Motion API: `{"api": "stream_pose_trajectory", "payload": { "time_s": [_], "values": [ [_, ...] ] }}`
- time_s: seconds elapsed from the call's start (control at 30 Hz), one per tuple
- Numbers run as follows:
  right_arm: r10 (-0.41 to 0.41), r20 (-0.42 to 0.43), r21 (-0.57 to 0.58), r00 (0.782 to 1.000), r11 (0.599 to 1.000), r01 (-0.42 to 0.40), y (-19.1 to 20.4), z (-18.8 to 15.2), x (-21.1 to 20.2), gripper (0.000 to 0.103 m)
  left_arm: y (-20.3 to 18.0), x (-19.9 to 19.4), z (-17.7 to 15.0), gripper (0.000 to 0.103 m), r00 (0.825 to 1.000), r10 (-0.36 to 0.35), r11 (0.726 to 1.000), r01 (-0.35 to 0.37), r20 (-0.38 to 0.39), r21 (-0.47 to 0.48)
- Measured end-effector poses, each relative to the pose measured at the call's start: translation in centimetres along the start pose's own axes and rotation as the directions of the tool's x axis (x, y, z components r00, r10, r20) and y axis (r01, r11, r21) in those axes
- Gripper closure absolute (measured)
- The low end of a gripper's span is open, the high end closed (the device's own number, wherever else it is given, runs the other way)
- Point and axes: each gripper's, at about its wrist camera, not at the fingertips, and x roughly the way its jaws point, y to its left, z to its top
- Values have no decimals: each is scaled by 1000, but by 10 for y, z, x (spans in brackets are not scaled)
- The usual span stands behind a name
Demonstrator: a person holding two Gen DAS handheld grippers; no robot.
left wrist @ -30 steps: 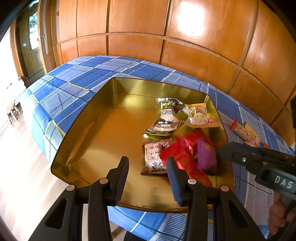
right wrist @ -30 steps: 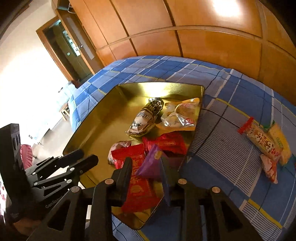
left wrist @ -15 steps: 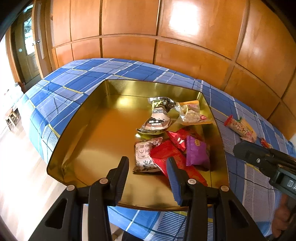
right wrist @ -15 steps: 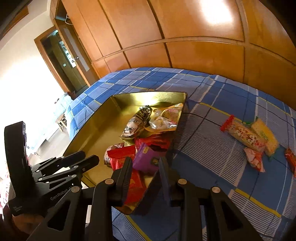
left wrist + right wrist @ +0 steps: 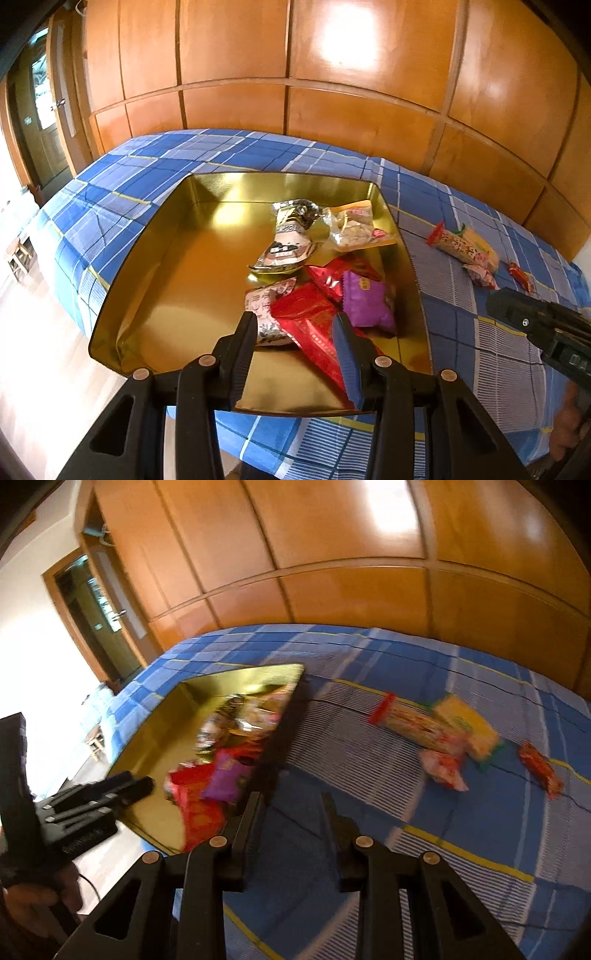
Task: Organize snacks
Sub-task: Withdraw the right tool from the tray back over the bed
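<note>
Orange wood panelling backs a bed under a blue plaid cover. On it sits the gold tray, its snacks heaped toward 3 o'clock: silver packet, purple packet, red packet. The left gripper hovers level over the tray's near edge, jaws parted and empty. The right gripper points across the cover past the tray's right wall, jaws spread with nothing between. Loose snacks lie at its 1 o'clock: a long red-capped packet, a yellow packet
</note>
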Motion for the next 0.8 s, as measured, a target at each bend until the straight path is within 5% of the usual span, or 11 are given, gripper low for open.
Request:
{"api": "stream_pose_trajectory", "payload": {
  "time_s": [0.4, 0.8],
  "values": [
    [-158, -12, 203, 987, 966, 158, -89, -27, -25, 73, -34, -4, 5, 60, 999, -38, 995, 38, 4, 91],
    [-212, -15, 283, 977, 936, 207, -126, -44, -37, 73, -75, -3, 12, 60, 997, -74, 980, 72, 0, 188]
  ]
}}
